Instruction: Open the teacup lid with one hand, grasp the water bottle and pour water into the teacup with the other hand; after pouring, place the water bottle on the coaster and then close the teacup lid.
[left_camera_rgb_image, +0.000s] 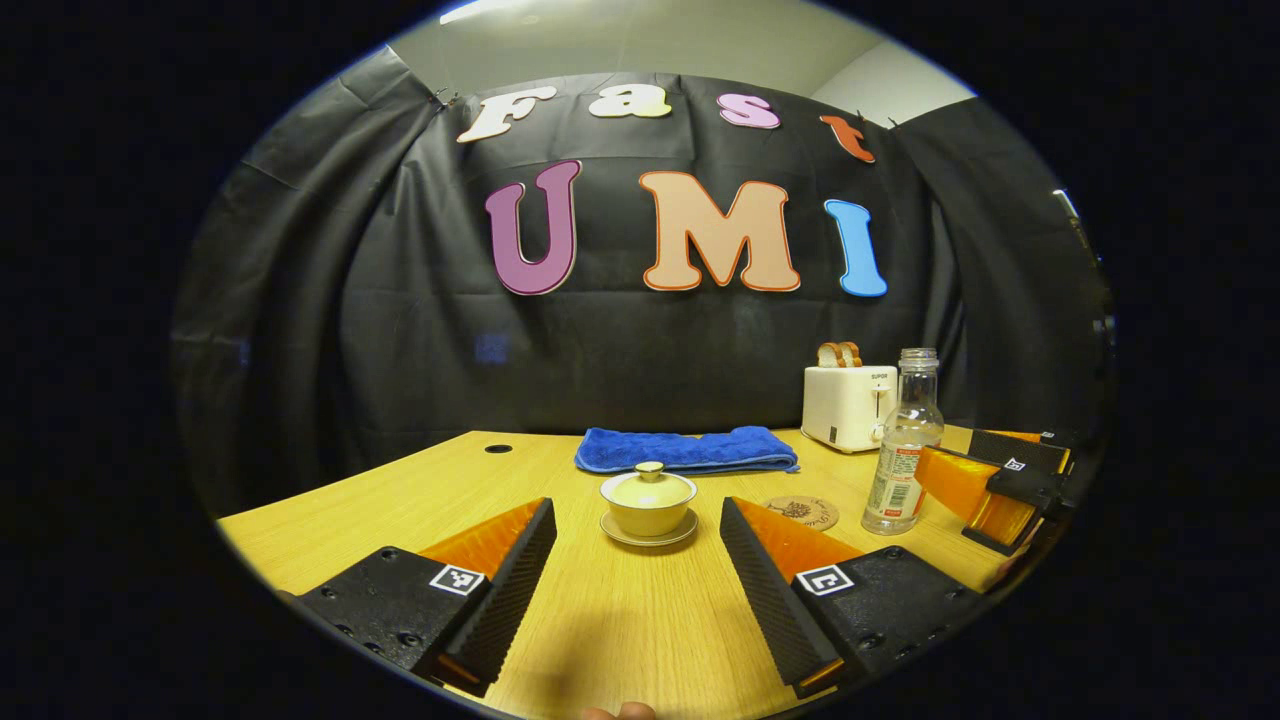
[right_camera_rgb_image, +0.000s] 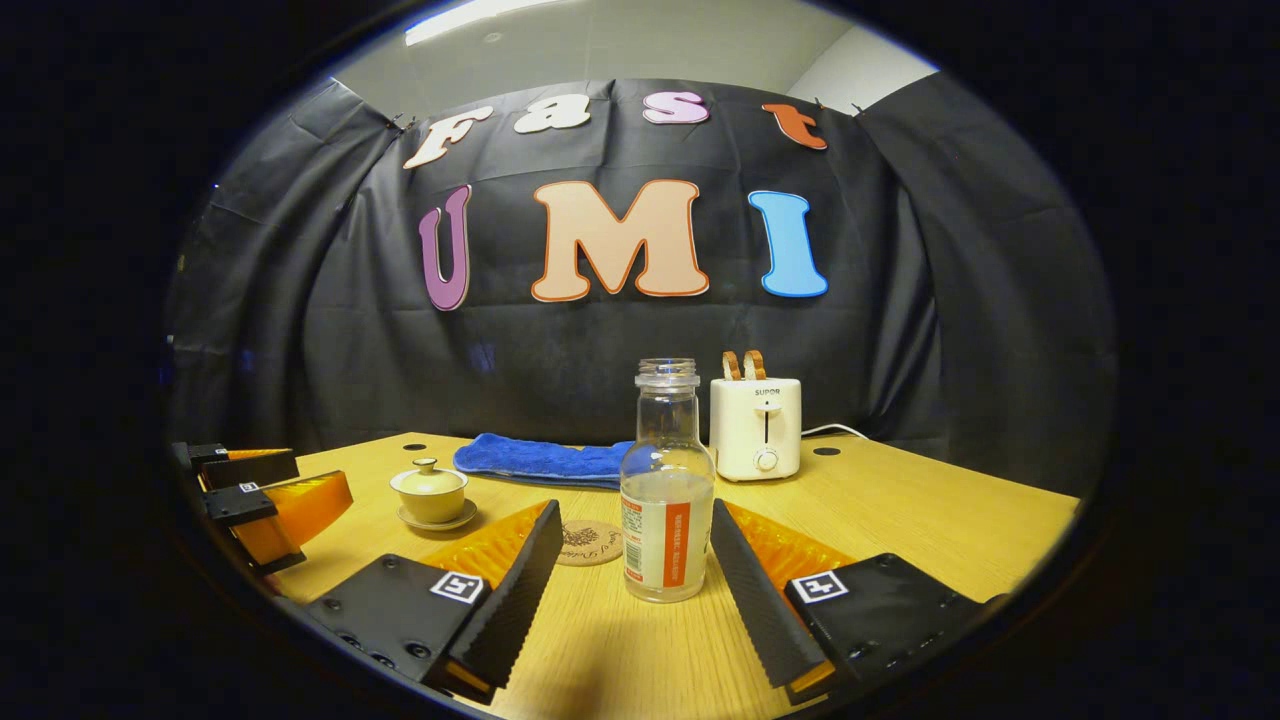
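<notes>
A wooden table (right_camera_rgb_image: 900, 520) fills the lower frame. On it: saucer (left_camera_rgb_image: 648, 541) with teacup (left_camera_rgb_image: 648, 503) at centre, coaster (left_camera_rgb_image: 803, 512), bottle (right_camera_rgb_image: 666, 490), blue towel (left_camera_rgb_image: 686, 449) and toaster (right_camera_rgb_image: 756, 427) behind.

Light came from a ceiling strip (right_camera_rgb_image: 470, 18) overhead, bright enough to blow out to white, while the dark cloth wall soaked most of it up and left the booth rather dim above the warm, evenly lit wooden table (left_camera_rgb_image: 620, 620). Shadows were soft and short, pooled under the teacup (left_camera_rgb_image: 648, 505) and the water bottle (right_camera_rgb_image: 667, 480), whose clear glass caught small highlights. Both fisheye views bowed the table edge and the wall folds hard toward the rim, where the picture darkened and softened, though the middle stayed sharp.
</notes>
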